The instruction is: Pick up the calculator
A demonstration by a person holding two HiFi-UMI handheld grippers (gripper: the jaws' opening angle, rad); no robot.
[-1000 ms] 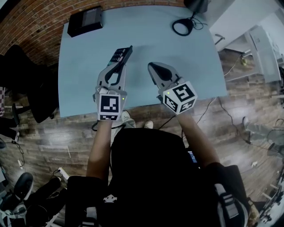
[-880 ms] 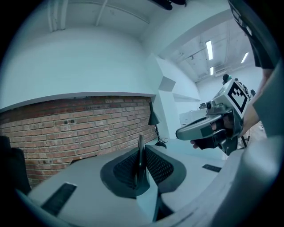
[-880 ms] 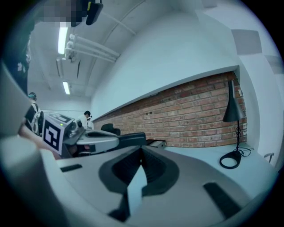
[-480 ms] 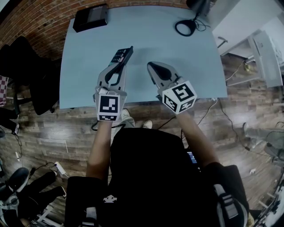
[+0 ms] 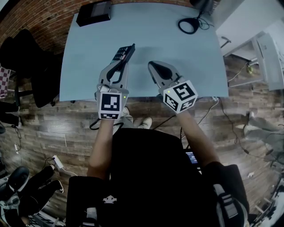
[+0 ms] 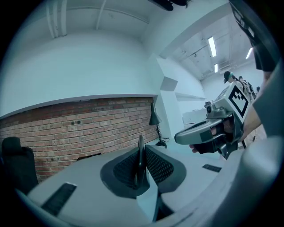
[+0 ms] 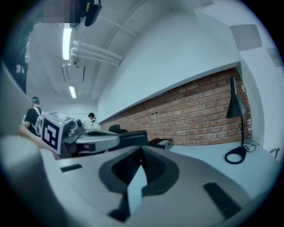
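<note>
No text, brand or number can be read anywhere. The marker cube (image 5: 109, 104) on the left claw (image 5: 121, 61) and the one on the right claw (image 5: 153, 66) bear only black-and-white square patterns, no letters. The calculator (image 5: 124, 52) has keys too small to read. The black box (image 5: 94, 12) at the far left of the surface (image 5: 177, 57) shows no legible label.

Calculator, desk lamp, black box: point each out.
calculator (image 5: 124, 52): head view, on its keypad face.
desk lamp (image 7: 234, 108): right gripper view, on its shade.
black box (image 5: 94, 13): head view, on its top face.
</note>
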